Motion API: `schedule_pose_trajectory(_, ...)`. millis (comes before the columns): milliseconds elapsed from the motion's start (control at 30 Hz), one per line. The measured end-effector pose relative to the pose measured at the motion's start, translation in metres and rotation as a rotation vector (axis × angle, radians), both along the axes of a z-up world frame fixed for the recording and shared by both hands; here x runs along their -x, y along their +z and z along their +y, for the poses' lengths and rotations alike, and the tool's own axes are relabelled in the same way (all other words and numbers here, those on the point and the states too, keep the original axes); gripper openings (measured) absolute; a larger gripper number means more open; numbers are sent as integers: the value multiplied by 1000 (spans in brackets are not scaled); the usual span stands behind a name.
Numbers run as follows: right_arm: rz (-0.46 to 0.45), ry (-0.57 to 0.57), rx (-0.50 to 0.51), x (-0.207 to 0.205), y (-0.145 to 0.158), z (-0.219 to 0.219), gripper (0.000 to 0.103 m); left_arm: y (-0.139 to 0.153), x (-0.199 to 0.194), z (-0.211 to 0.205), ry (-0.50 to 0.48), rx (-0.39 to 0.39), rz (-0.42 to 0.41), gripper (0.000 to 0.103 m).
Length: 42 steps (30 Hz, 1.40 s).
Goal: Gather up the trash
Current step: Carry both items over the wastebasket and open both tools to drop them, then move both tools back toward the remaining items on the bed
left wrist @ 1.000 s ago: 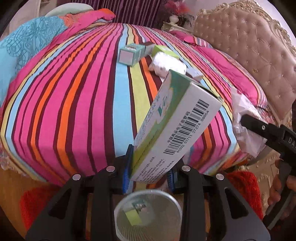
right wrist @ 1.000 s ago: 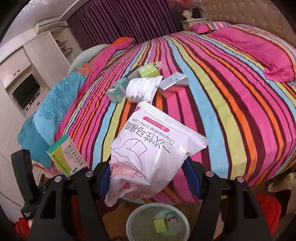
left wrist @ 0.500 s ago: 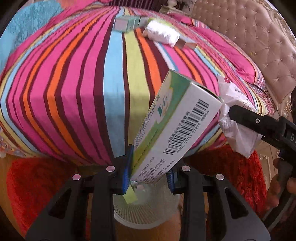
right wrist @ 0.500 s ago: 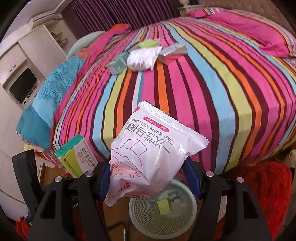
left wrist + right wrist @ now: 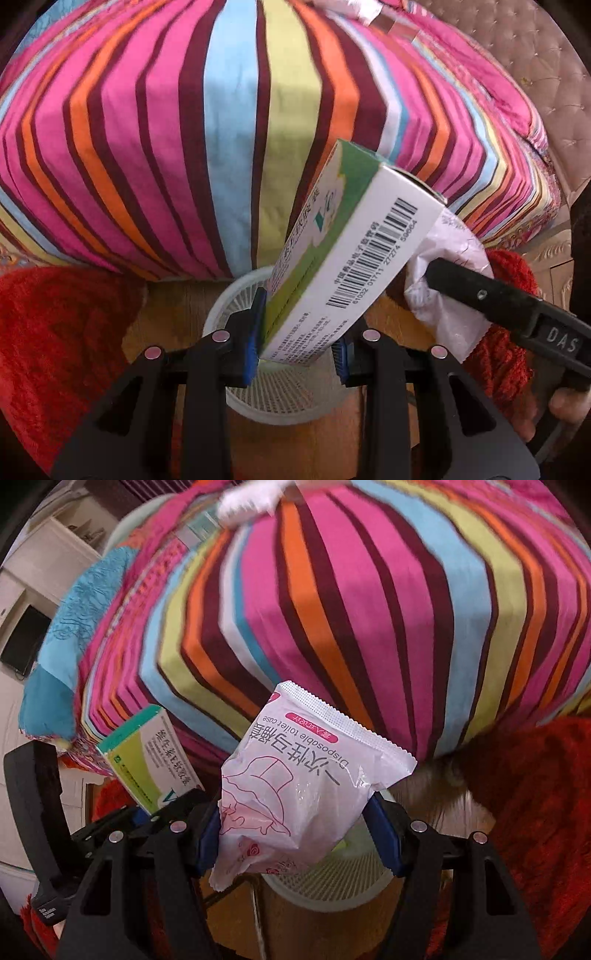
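My left gripper (image 5: 297,341) pinches the stiff, light green-and-white cardboard box (image 5: 347,258) by its lower end; my right gripper (image 5: 297,840) squeezes the soft, slippery white plastic packet (image 5: 295,794). Both hang above the white mesh wastebasket (image 5: 280,400).

A bed under a striped bedspread (image 5: 229,122) fills most of both views, with a tufted beige headboard (image 5: 517,62) behind, a red shaggy rug (image 5: 55,332) on the wooden floor (image 5: 177,295), and white cabinets (image 5: 55,550) beside a dark screen (image 5: 22,642)
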State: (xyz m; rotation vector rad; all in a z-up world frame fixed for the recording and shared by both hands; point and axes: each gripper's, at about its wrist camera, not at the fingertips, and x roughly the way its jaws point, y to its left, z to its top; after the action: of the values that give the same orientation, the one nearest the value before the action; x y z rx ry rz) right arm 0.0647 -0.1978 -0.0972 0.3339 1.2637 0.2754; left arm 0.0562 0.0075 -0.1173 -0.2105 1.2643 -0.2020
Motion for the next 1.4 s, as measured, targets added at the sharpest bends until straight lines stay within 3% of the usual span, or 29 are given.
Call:
schedule_pose_trajectory(433, 274, 36, 62, -14, -71, 15, 64, -70, -8, -3, 21, 4, 316, 31)
schedule_pose_trajectory(733, 421, 39, 83, -11, -105, 18, 66, -93, -9, -6, 15, -25, 425, 33)
schedule_pose_trajectory(767, 436, 43, 81, -11, -106, 21, 68, -95, -8, -7, 11, -29, 432, 41)
schedule_pose_trajectory(800, 452, 39, 78, -12, -109, 21, 78, -96, -8, -8, 3, -45, 442, 58)
schedule_pose_trajectory(833, 466, 33, 91, -11, -111, 21, 90, -97, -7, -9, 0, -53, 446, 64)
schedule_pose_trajectory(867, 474, 20, 101, -10, -112, 19, 92, -98, -7, -10, 0, -57, 446, 66)
schedule_pose_trajectory(1200, 446, -23, 78, -13, -103, 12, 92, -84, -7, -2, 46, -45, 404, 66)
schedule_pose_trajectory(1400, 368, -39, 79, -12, -87, 8, 92, -75, -7, 3, 77, -50, 341, 66)
